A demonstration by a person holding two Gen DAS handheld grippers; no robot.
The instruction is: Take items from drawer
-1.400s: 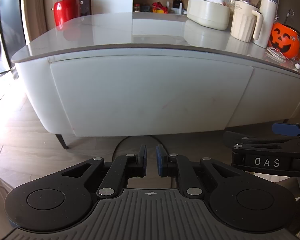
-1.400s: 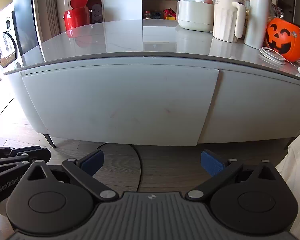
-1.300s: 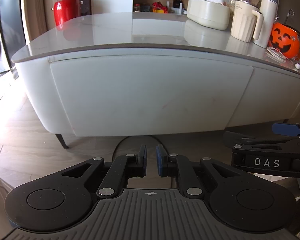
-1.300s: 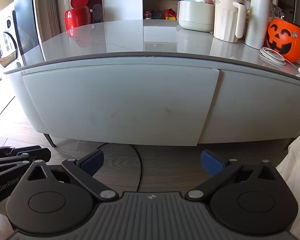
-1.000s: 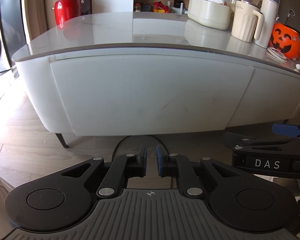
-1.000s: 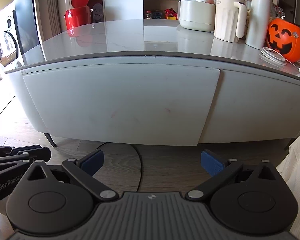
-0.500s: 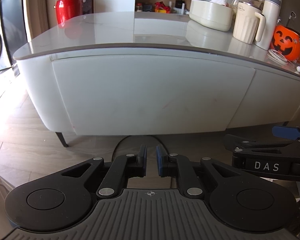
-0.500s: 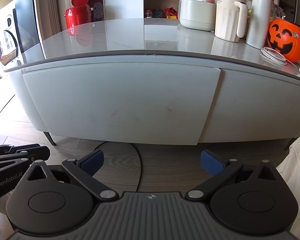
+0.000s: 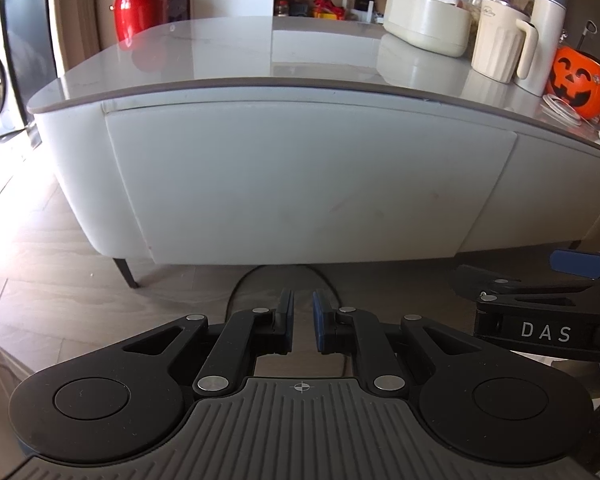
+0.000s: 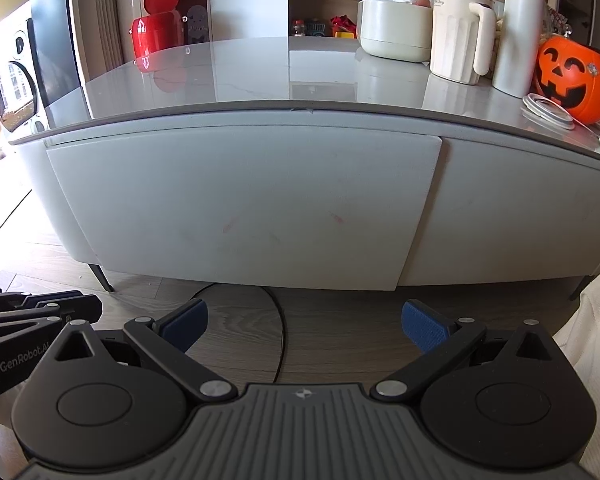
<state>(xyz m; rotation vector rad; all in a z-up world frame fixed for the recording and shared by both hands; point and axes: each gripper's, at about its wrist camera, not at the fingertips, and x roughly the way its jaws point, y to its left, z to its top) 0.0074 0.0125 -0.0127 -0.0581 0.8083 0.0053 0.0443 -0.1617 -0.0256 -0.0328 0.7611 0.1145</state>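
**Left wrist view: both grippers parked before a closed drawer**

Left wrist cam – wide white rounded cabinet with a grey glossy stone top fills the frame; its big pale flat drawer front sits flush, closed, w/ nothing of its contents visible. Wood-plank floor below. On the top at right: cream ribbed jug, orange pumpkin bucket. Left gripper nearly clenched, nothing between the pads. Right gripper – spread wide, empty, well short of the drawer.

On the counter: one orange pumpkin bucket, one cream jug, one red bin.
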